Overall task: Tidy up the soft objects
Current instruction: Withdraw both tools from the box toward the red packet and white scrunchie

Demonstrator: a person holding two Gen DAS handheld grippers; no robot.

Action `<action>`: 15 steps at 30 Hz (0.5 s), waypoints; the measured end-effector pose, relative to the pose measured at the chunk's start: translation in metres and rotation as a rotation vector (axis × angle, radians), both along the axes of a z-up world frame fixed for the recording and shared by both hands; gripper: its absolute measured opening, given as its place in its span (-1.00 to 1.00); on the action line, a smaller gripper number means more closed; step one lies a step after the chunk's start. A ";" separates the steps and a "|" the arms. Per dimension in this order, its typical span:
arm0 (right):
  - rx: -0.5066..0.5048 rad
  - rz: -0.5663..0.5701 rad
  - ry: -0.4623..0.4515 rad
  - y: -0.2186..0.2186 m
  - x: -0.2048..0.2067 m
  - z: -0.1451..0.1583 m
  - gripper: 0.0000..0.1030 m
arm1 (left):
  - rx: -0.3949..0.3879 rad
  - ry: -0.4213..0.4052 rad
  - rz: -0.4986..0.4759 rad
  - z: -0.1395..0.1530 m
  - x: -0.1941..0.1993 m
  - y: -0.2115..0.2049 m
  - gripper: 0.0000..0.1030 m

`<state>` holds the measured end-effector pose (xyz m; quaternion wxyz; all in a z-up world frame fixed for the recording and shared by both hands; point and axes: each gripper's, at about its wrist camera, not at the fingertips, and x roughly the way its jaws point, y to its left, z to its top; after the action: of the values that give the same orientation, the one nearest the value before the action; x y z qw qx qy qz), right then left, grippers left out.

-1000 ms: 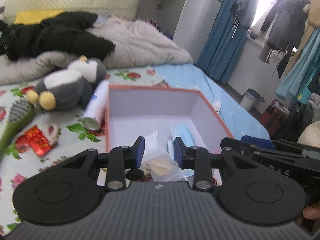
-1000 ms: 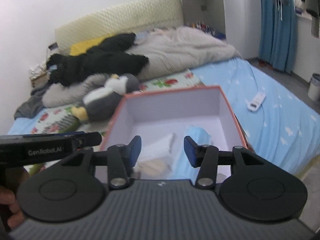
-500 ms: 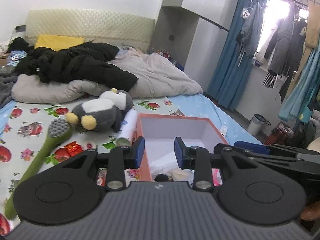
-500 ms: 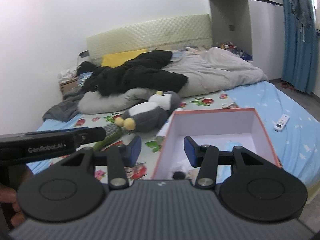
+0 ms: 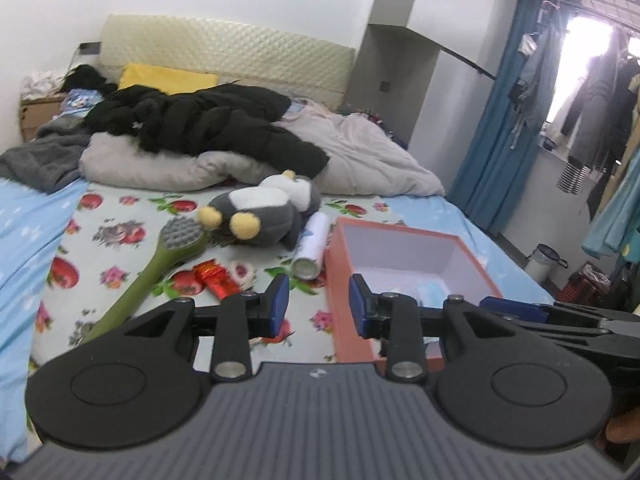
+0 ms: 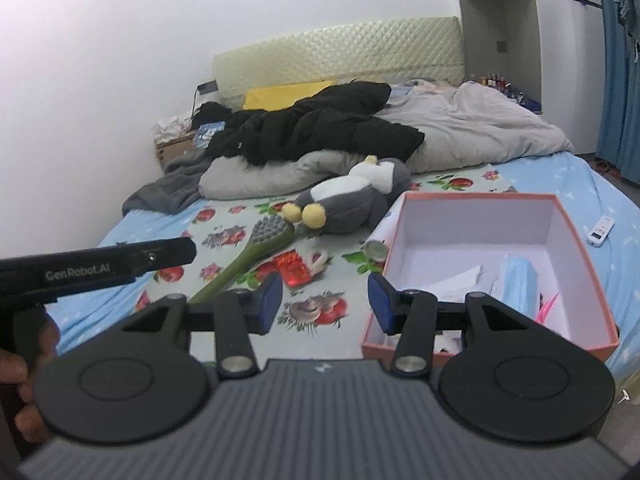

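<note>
**Operator:** Penguin plush (image 5: 262,216) is what I go for next, I think. It lies on the fruit-print sheet (image 5: 120,248), ahead of both grippers and off to the left of the orange box (image 5: 340,280), close by but apart from it as far as I can tell, with the white tube (image 5: 314,246) between the two.

**Partner:** Which hand is nearer?

**Operator:** Left, in my judgement. From the left gripper (image 5: 314,306) the plush sits almost straight ahead, slightly left. From the right gripper (image 6: 325,300) it is also ahead, but the box (image 6: 472,216) fills that gripper's right side, so that one suits the drop-off better.

**Partner:** How does the plush lie?

**Operator:** On its back or side, I can't say which. Its long axis runs from the yellow feet (image 5: 230,220), nearest me, up to the head (image 5: 294,184) by the grey duvet (image 5: 360,160). I would come in across the body rather than along it.

**Partner:** Jaws?

**Operator:** Both sets stand partly apart with nothing between the blue pads (image 5: 279,306). Both are empty, hovering short of the bed edge.

**Partner:** Anything in the way?

**Operator:** Green brush (image 5: 160,268) lies just left of the feet, angled towards me.
</note>
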<state>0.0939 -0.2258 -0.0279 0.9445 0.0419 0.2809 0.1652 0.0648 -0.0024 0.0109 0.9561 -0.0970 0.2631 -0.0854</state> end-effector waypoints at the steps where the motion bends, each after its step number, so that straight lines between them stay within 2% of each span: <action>1: -0.001 0.008 0.005 0.003 -0.002 -0.003 -0.03 | -0.002 0.004 0.010 -0.003 -0.004 0.003 -0.27; 8: -0.014 0.058 0.051 0.020 -0.010 -0.022 -0.03 | -0.009 0.049 0.065 -0.029 -0.025 0.017 -0.27; 15: -0.031 0.072 0.084 0.032 -0.009 -0.041 -0.03 | -0.009 0.096 0.107 -0.060 -0.025 0.027 -0.27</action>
<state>0.0845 -0.1939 -0.0692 0.9259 0.0238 0.3240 0.1930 0.0399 0.0241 -0.0495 0.9451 -0.1192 0.3026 -0.0308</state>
